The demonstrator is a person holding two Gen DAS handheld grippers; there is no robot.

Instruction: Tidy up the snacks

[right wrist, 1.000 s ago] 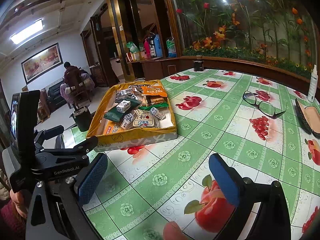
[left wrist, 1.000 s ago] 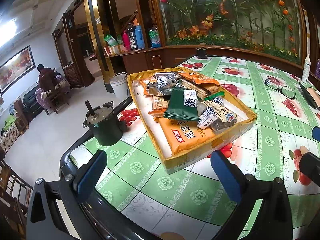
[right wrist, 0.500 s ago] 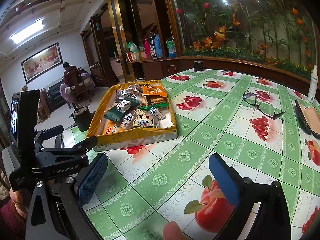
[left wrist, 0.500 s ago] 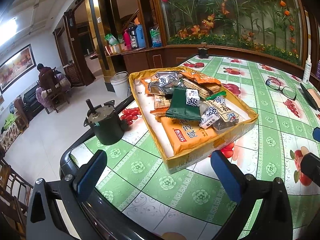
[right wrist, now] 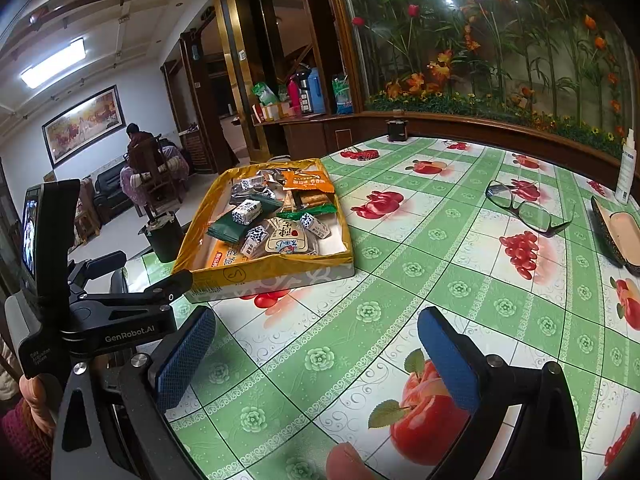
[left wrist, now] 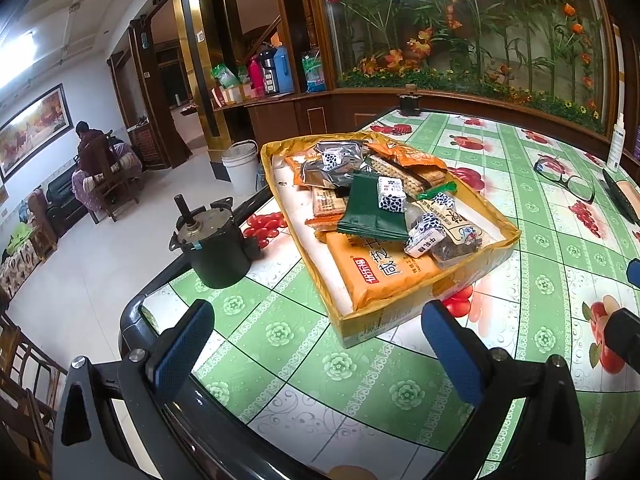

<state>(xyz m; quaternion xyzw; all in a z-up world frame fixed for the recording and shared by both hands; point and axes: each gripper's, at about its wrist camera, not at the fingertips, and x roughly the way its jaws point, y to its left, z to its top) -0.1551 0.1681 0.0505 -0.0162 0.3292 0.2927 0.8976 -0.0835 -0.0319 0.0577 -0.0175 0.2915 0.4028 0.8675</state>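
Note:
A shallow yellow cardboard box [left wrist: 408, 312] [right wrist: 276, 270] sits on the table and holds a heap of wrapped snacks. Among them are a large orange biscuit pack [left wrist: 380, 270], a dark green packet [left wrist: 370, 210] [right wrist: 236, 224], several small blue-and-white cubes [left wrist: 391, 194] [right wrist: 246, 212] and an orange wafer bag [left wrist: 404, 158] [right wrist: 306, 181]. My left gripper [left wrist: 316, 344] stands open just short of the box's near corner, with nothing between its blue pads. My right gripper [right wrist: 316, 350] is open too, over the tablecloth right of the box, holding nothing.
A dark round motor-like pot [left wrist: 218, 248] [right wrist: 162, 236] stands at the table's left edge. Glasses [right wrist: 524, 210] [left wrist: 568, 178], an open glasses case [right wrist: 618, 234] and a white bottle [right wrist: 626, 168] lie at the right. A person sits far back in the room [left wrist: 90, 146].
The left gripper has crept slightly closer to the box. The right gripper's view is unchanged.

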